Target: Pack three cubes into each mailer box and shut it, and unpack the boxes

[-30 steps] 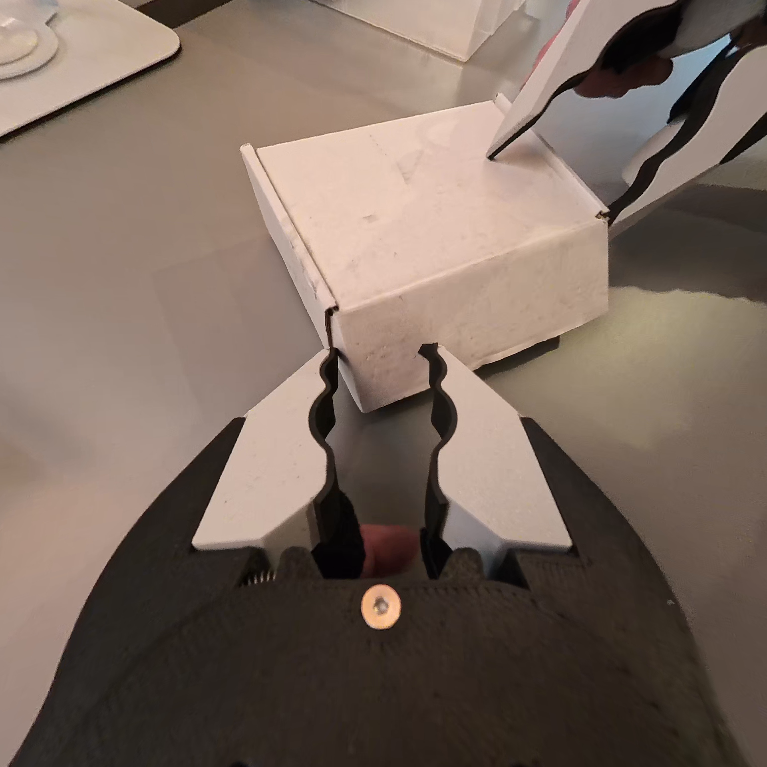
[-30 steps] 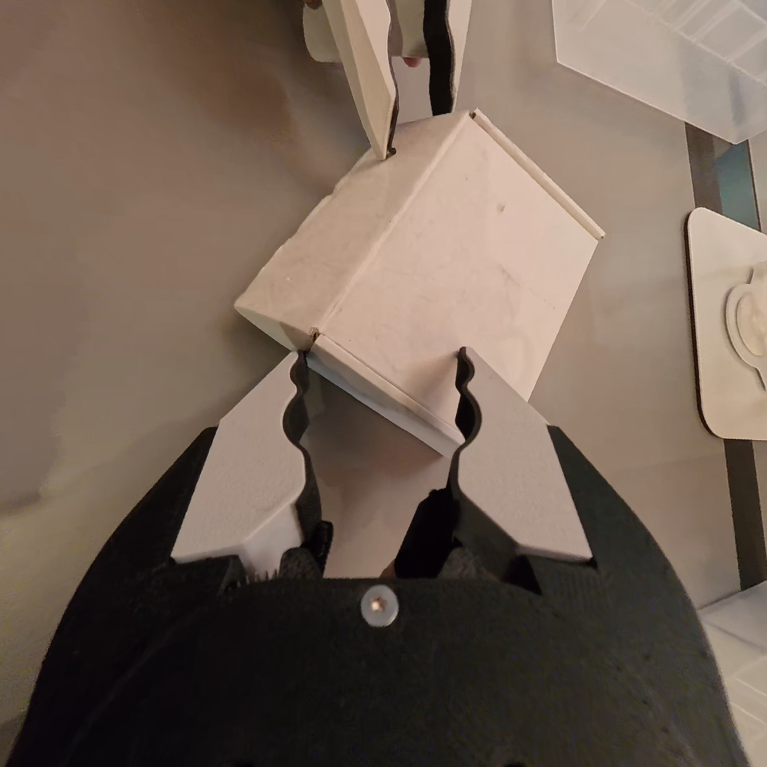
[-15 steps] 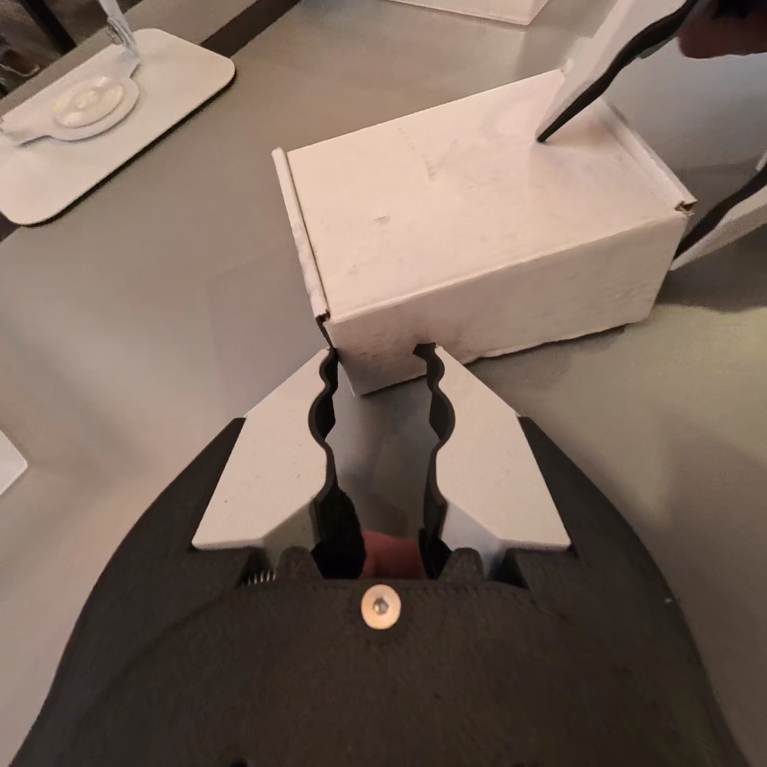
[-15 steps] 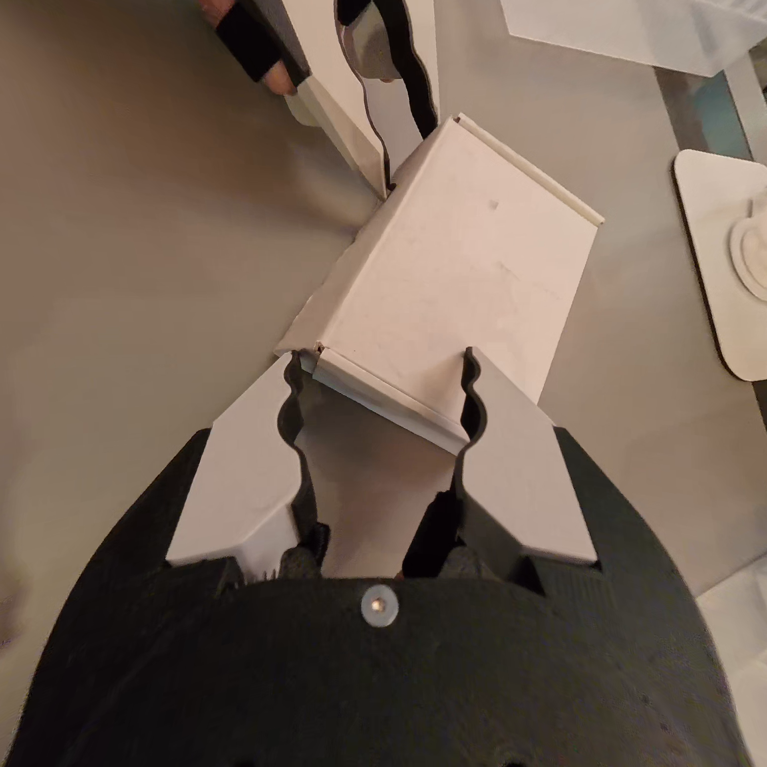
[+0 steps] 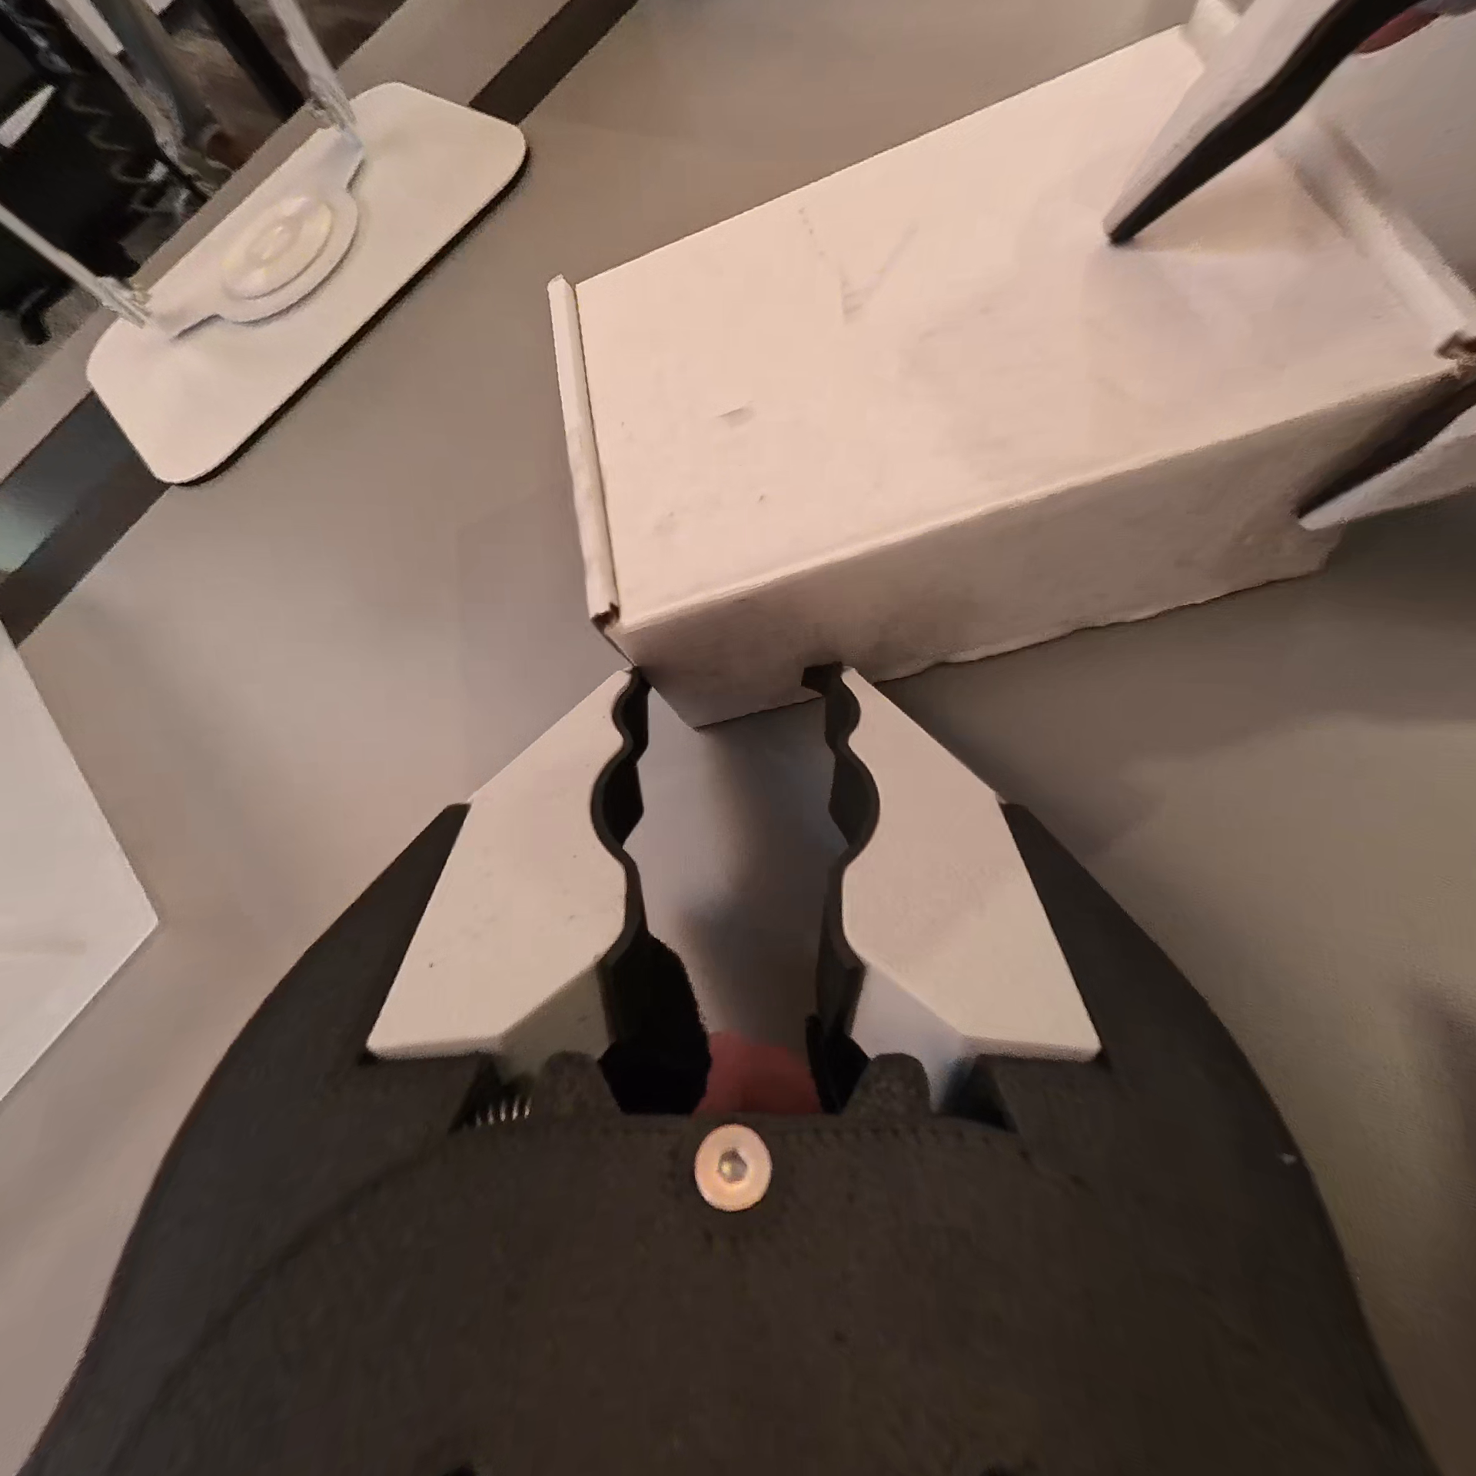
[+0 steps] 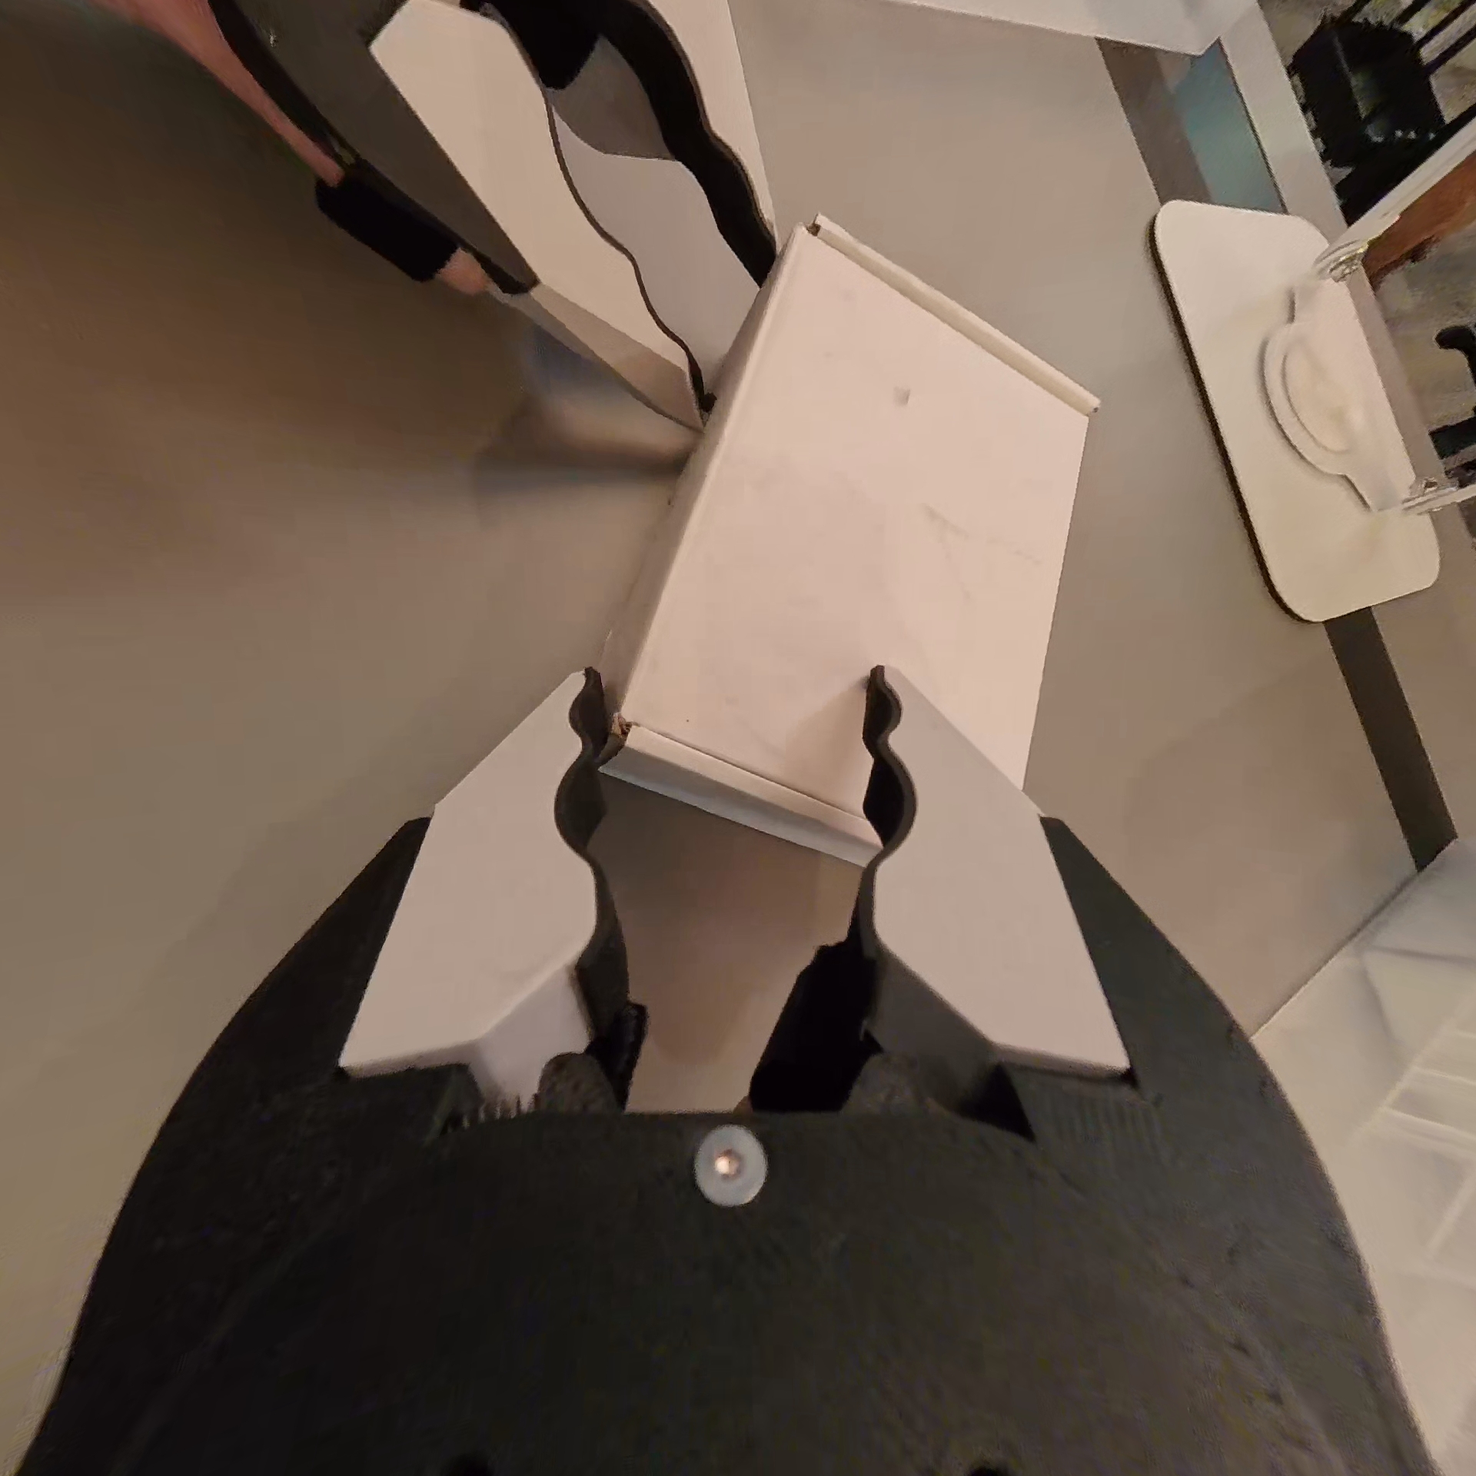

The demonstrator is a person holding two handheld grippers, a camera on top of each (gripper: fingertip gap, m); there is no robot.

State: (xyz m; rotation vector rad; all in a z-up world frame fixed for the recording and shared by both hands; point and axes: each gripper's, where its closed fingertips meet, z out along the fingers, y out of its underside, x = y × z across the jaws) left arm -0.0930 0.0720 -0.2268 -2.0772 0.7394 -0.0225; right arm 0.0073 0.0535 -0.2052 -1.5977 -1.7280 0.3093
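Since a second ago your view has swung, so the white stand base (image 5: 319,263) at the far left now shows more fully. Your left gripper (image 5: 731,679), fingers apart, straddles the near corner of the closed white mailer box (image 5: 918,399) on the grey table (image 5: 279,679). Your right gripper (image 6: 731,683), fingers also spread, brackets the box's other end, one tip resting on the lid. No readable writing shows on the box.
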